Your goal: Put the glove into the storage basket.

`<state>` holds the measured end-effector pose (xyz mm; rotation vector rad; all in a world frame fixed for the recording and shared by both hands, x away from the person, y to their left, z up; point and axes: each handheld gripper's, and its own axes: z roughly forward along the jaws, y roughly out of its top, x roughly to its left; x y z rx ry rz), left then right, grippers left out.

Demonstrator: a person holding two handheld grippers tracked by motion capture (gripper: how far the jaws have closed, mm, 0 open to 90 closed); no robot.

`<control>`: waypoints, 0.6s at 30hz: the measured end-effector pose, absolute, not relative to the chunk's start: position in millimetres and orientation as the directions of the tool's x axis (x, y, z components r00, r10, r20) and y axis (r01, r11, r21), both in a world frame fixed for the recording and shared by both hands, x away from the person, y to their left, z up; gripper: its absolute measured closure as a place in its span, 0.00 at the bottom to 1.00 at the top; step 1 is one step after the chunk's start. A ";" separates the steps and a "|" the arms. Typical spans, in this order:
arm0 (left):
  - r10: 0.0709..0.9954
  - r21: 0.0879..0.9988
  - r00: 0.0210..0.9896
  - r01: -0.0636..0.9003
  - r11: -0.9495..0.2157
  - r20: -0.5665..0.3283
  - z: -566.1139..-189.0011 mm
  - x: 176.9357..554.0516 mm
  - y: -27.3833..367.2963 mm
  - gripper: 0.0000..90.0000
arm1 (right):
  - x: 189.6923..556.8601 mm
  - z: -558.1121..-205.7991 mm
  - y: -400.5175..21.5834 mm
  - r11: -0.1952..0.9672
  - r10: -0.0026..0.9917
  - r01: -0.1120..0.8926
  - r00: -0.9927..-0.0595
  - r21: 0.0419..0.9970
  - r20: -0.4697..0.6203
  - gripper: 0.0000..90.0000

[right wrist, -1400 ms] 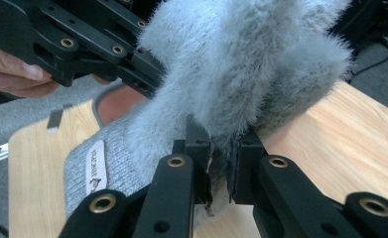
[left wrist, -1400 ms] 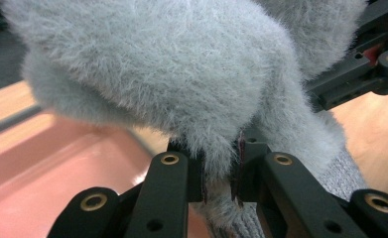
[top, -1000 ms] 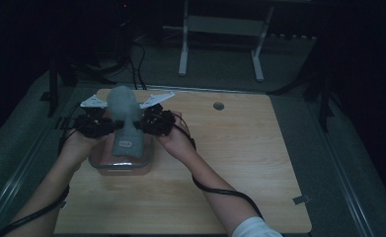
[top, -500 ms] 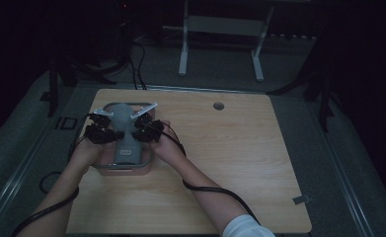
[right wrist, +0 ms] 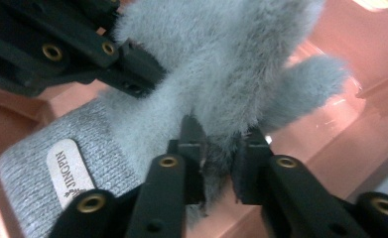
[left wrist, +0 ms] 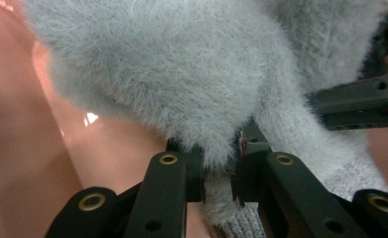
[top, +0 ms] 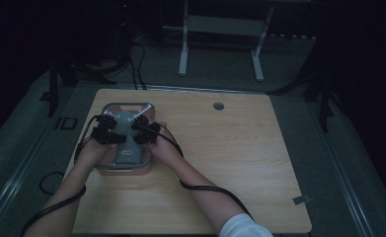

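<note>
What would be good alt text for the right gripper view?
The right gripper pinches a fluffy grey glove over a pink translucent box. The glove's knit cuff carries a label; the left gripper grips it from above.

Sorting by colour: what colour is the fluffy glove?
Grey; the fluffy glove shows best in the right gripper view.

Glove [right wrist: 221, 74]: grey cloth, long fuzzy pile, matt; cuff [right wrist: 42, 163] is flat ribbed knit w/ a smooth pale label [right wrist: 67, 173]. Container [top: 148, 111]: clear pinkish plastic, glossy, smooth. Hand-held gripper jaws: matt black plastic w/ brass-look rivets. Worktop [top: 240, 163]: light wood grain, smooth, low sheen.
</note>
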<state>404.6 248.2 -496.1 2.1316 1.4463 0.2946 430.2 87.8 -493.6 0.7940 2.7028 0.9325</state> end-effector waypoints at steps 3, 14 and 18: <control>0.913 0.530 0.394 0.799 -0.284 -0.105 -497.9 407.2 246.3 0.77 | 430.1 -492.8 87.7 0.681 0.536 0.407 -0.843 0.609 -0.036 0.69; 0.923 0.659 0.375 0.716 -0.230 -0.085 -477.3 386.4 257.8 0.32 | 428.5 -468.5 73.4 0.643 0.467 0.329 -0.884 0.692 -0.013 0.34; 0.920 0.708 0.388 0.666 -0.234 -0.061 -472.7 374.7 254.5 0.21 | 426.5 -461.1 65.3 0.646 0.453 0.306 -0.891 0.699 -0.030 0.20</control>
